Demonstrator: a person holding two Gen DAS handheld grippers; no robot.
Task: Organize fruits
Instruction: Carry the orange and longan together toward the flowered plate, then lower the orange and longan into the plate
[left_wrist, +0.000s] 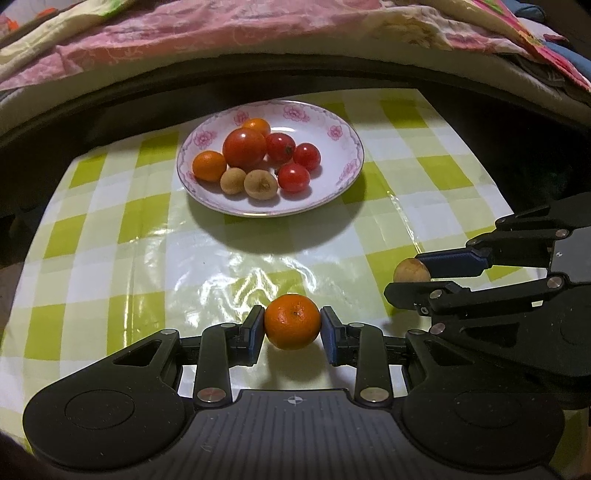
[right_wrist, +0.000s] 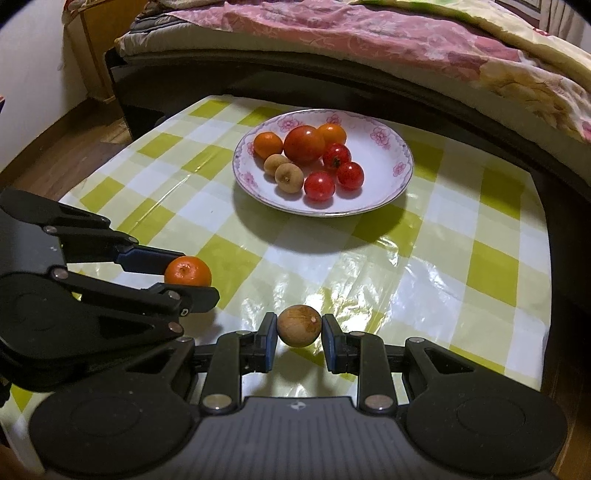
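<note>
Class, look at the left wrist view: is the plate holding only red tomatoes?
No: the plate also carries two small oranges and two brown longans beside the tomatoes.

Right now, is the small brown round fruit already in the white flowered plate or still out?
Out. The small brown round fruit sits between the right gripper's jaws, short of the white flowered plate.

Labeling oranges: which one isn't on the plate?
The orange clamped in the left hand-held gripper above the tablecloth; the other two lie on the plate.
</note>
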